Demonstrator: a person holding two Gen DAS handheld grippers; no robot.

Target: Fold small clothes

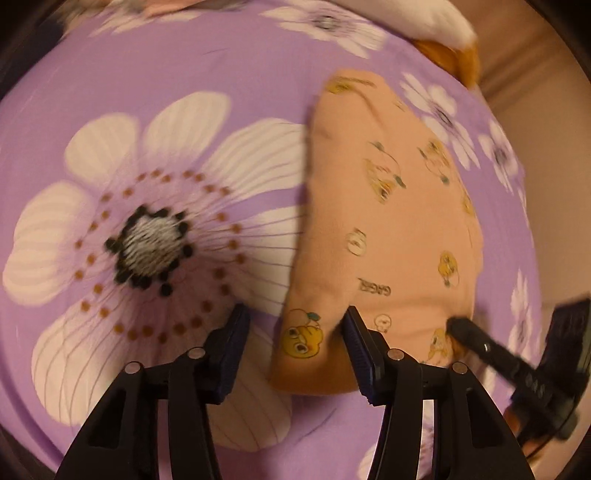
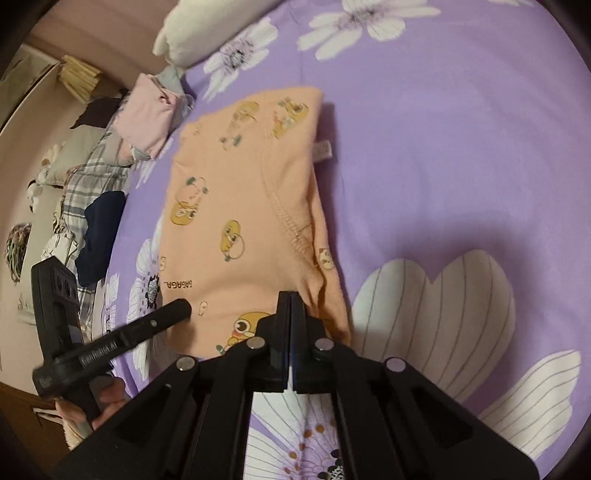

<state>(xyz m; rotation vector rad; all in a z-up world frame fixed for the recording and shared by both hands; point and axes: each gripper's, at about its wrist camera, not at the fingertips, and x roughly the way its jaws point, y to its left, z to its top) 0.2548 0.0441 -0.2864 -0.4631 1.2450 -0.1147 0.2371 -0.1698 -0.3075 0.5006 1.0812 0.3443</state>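
Observation:
A small peach garment [image 1: 388, 229] printed with yellow cartoon chicks lies folded on the purple flowered bedsheet [image 1: 184, 74]. My left gripper [image 1: 295, 325] is open, its fingers straddling the garment's near left corner just above the sheet. The right gripper shows in the left wrist view [image 1: 476, 338] pressing on the garment's near right edge. In the right wrist view the garment [image 2: 240, 206] lies ahead, and my right gripper [image 2: 291, 299] is shut at its near edge, with cloth bunched at the tips. The left gripper also shows in the right wrist view [image 2: 173, 310], low at the left.
A pile of other clothes [image 2: 144, 114], pink, plaid and navy, lies along the bed's left edge. A white pillow [image 2: 199, 33] sits at the far end. An orange and white item [image 1: 450, 44] lies beyond the garment.

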